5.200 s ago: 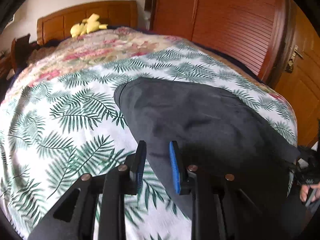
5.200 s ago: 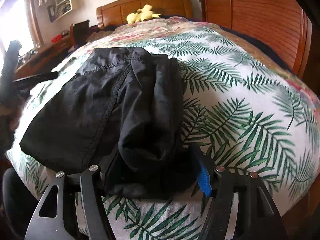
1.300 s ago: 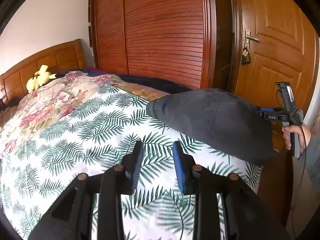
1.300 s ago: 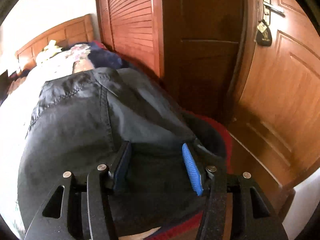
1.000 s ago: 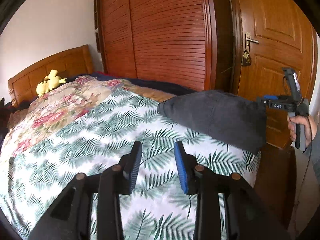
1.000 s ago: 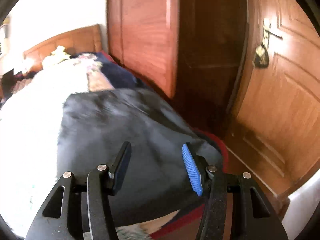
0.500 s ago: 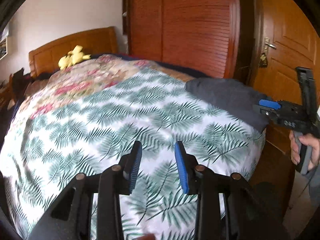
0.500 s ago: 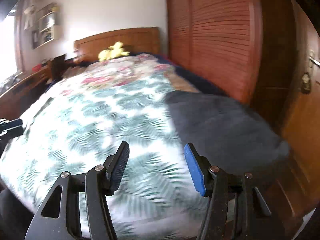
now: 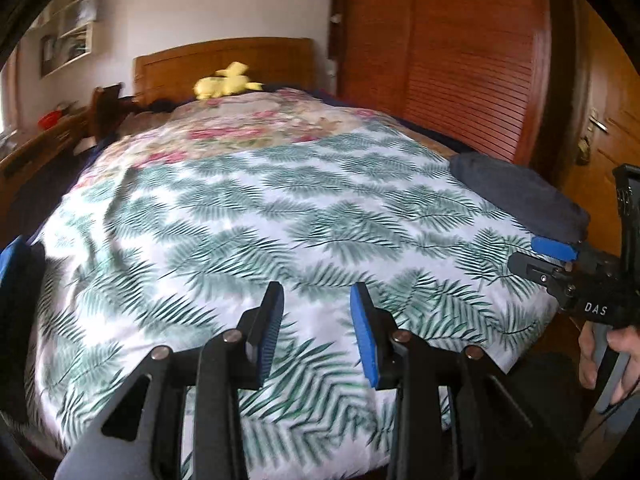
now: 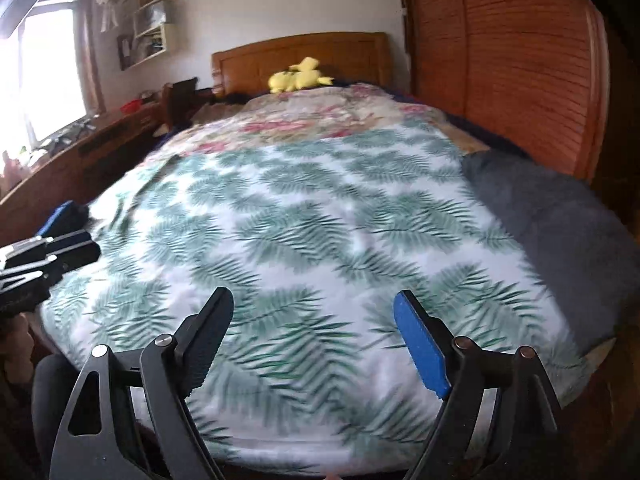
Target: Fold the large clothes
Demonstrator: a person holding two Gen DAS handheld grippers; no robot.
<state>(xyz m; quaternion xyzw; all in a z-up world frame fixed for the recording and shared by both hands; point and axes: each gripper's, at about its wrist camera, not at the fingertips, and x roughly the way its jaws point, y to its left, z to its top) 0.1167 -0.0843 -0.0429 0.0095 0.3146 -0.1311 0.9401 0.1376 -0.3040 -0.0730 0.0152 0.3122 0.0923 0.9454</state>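
Right wrist view: folded dark garment (image 10: pixel 560 232) lies set down at three o'clock, right gripper (image 10: pixel 320 344) just spread wide, left gripper (image 9: pixel 316 328) part-open, both empty; next likely fetch another garment.

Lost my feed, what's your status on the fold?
Left gripper open, empty. Right gripper jaws just opened wide, nothing between. Folded dark garment lies at the bed's right edge. Nothing in the way.

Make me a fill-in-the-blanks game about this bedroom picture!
1. The folded dark grey garment lies on the bed's ____ side in both views.
2. The yellow plush toy sits by the wooden ____.
3. The leaf-print bedspread shows green ____.
4. Between the right gripper fingers there is ____.

Answers: right; headboard; leaves; nothing
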